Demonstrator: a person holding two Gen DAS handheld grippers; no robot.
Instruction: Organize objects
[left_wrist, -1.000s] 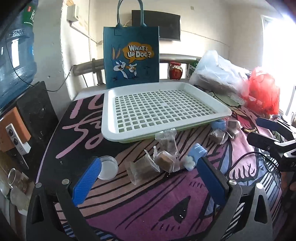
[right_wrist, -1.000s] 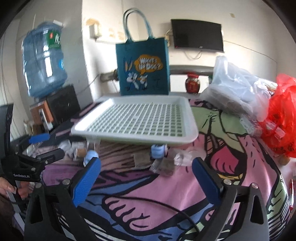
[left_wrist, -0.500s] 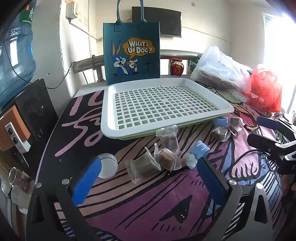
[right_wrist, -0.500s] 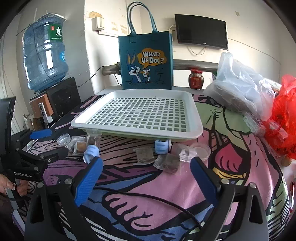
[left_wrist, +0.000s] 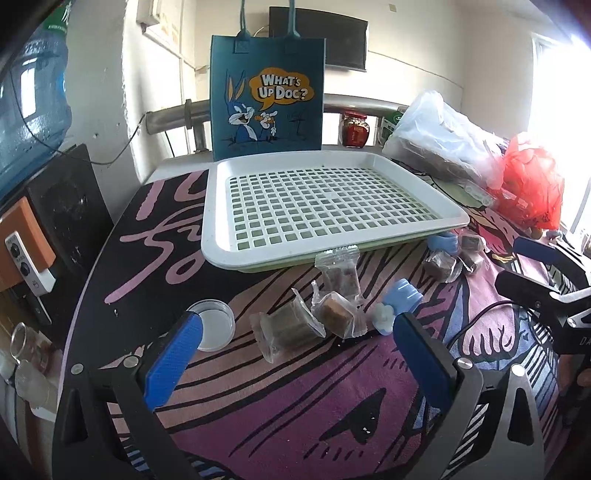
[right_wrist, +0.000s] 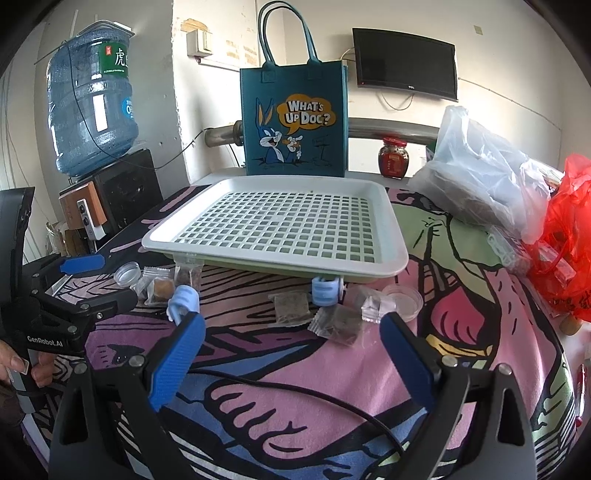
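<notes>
Left hand-held gripper (left_wrist: 295, 334): spread wide, nothing between its blue fingers; it hovers low over the desk (left_wrist: 258, 406), pointed at the tray.

Clear lid (left_wrist: 214, 325): flat on the desk, just beside the left finger's tip, on its outer-forward side.

Left cluster of wrapped snacks (left_wrist: 306, 317): three clear packets lying ahead of the left hand-held gripper, between its finger lines. The nearest packet (left_wrist: 286, 330) lies with its long axis across the opening, tilted a little. A tan cube packet (left_wrist: 334, 314) is touching it on the right. A third packet (left_wrist: 340, 273) lies lengthwise toward the tray, its far end at the rim.

Blue hand-shaped toy (left_wrist: 397, 304): just ahead of the right finger's tip, long axis slanted toward the tray.

White tray (left_wrist: 221, 254): holds nothing yet, beyond both clusters, well within reach of either side.

Right cluster (right_wrist: 332, 314): flat dark packets, a second blue toy (right_wrist: 324, 290) against the tray's rim and a small clear dish (right_wrist: 402, 301), all ahead of the right hand-held gripper.

Right hand-held gripper (right_wrist: 291, 338): also wide apart and carrying nothing.

Nearer side: judged from both views, the left one is closer to its packets; the likely step is a short forward reach, with the jaws closing across the nearest packet's short side.
</notes>
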